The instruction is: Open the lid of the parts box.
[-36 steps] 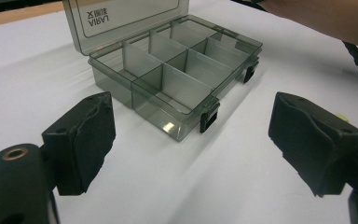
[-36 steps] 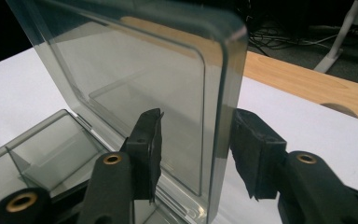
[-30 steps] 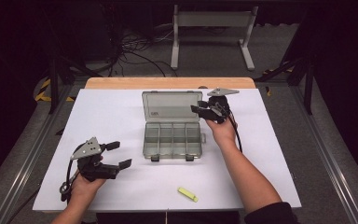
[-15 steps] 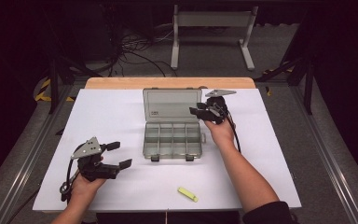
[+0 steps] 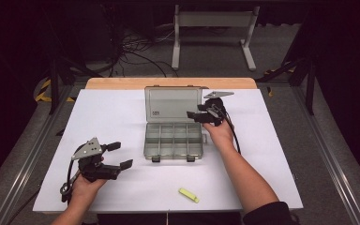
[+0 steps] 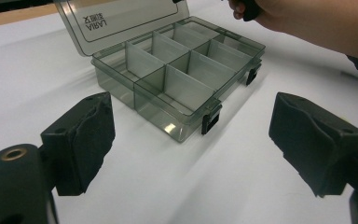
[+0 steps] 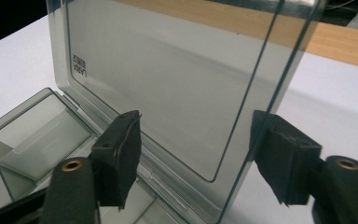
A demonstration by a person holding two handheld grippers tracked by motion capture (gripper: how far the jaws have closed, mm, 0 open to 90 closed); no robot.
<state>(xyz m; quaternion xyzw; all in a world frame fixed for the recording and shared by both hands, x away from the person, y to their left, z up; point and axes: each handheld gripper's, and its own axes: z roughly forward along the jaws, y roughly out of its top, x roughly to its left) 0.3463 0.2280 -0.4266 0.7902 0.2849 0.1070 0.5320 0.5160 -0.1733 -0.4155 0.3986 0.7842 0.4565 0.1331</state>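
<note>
The white table carries my clear compartment box near the middle of its far edge, lid standing open. My right gripper hangs at the lid's right edge, jaws just opened wider, that edge between them, pads off it. My left gripper rests near the front left corner, jaws apart, well clear of the box. A yellow piece lies by the front edge

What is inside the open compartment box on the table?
Nothing shows in the compartment box: the clear cells look bare apart from their dividers. The raised lid stands upright behind them, with the right gripper straddling its edge. That gripper's fingers cover part of the hinge-side row.
</note>
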